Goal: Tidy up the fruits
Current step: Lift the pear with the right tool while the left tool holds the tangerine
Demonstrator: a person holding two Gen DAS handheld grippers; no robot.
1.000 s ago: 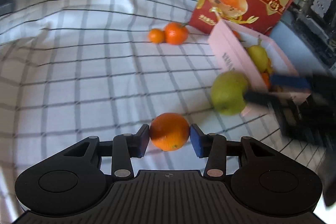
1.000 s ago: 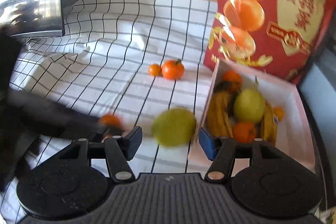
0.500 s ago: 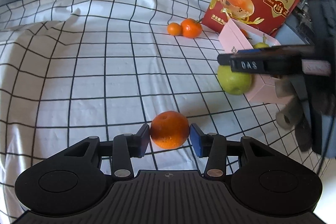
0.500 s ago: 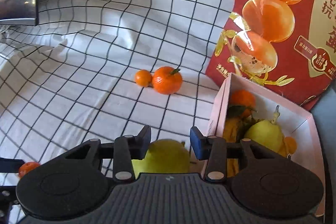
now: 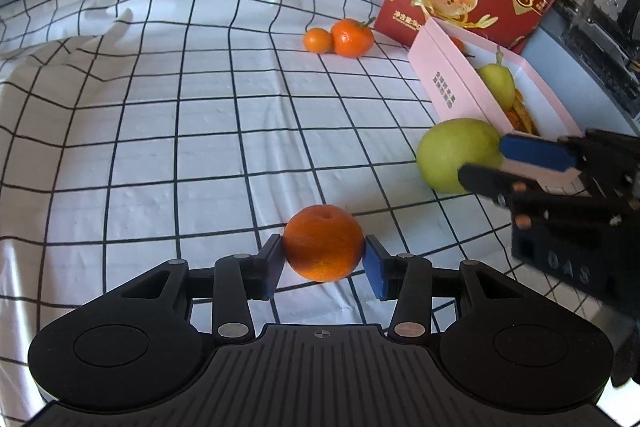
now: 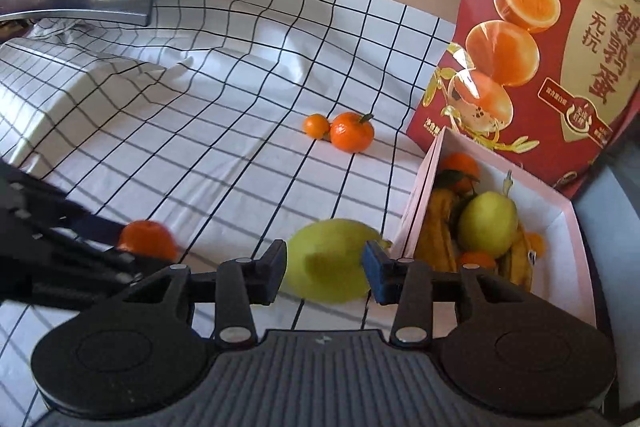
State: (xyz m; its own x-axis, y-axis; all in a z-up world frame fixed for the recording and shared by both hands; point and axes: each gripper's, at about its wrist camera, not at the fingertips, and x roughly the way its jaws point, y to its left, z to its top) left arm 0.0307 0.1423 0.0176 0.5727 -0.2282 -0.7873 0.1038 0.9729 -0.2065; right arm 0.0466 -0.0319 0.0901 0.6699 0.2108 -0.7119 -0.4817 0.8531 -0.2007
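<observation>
Both views are taken low and close over the cloth (image 5: 200, 131), facing the box (image 6: 568, 227); the apple (image 5: 456, 155) is shared.

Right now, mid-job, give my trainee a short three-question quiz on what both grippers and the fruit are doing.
1. True or false: the left gripper is shut on the orange.
2. Which fruit sits between the right gripper fingers: A banana, B green apple, C pear?
3. How many loose mandarins lie on the cloth near the red bag?

Key: 1 true; 2 B; 3 two.
</observation>
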